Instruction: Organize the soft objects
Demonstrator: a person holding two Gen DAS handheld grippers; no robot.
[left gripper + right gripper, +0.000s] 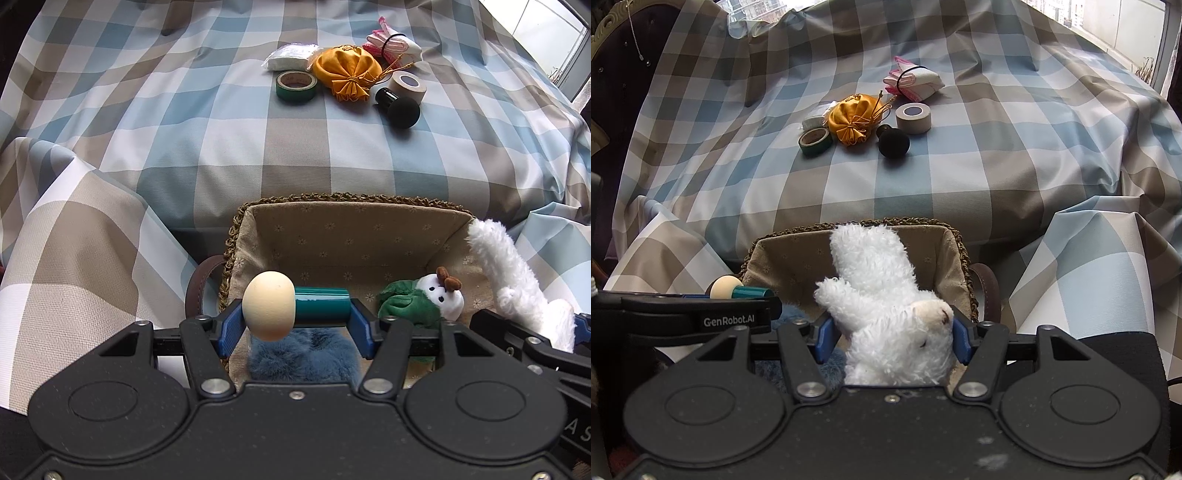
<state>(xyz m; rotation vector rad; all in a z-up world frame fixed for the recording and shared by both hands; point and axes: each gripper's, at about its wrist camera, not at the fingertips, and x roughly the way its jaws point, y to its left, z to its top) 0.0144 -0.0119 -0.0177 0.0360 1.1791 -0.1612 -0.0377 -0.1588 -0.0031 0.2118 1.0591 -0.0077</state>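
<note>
Over the lined woven basket (332, 197), my left gripper (295, 321) is shut on a sponge applicator (269, 304). The pads press on the two ends of its cream round head and teal handle. A blue fluffy item (303, 354) and a green-and-white plush (424, 299) lie in the basket below. In the right wrist view, my right gripper (892, 338) is shut on a white plush toy (886, 295), held above the basket (905, 221) with one limb pointing up. That white plush toy (517, 280) also shows at the right edge of the left wrist view.
Farther back on the checked cloth lie a green tape roll (296, 85), an orange pouch (345, 70), a white packet (290, 57), a pink-and-white fabric bundle (395, 46), a beige tape roll (408, 85) and a black sponge applicator (399, 107). A brown strap (197, 284) hangs at the basket's left side.
</note>
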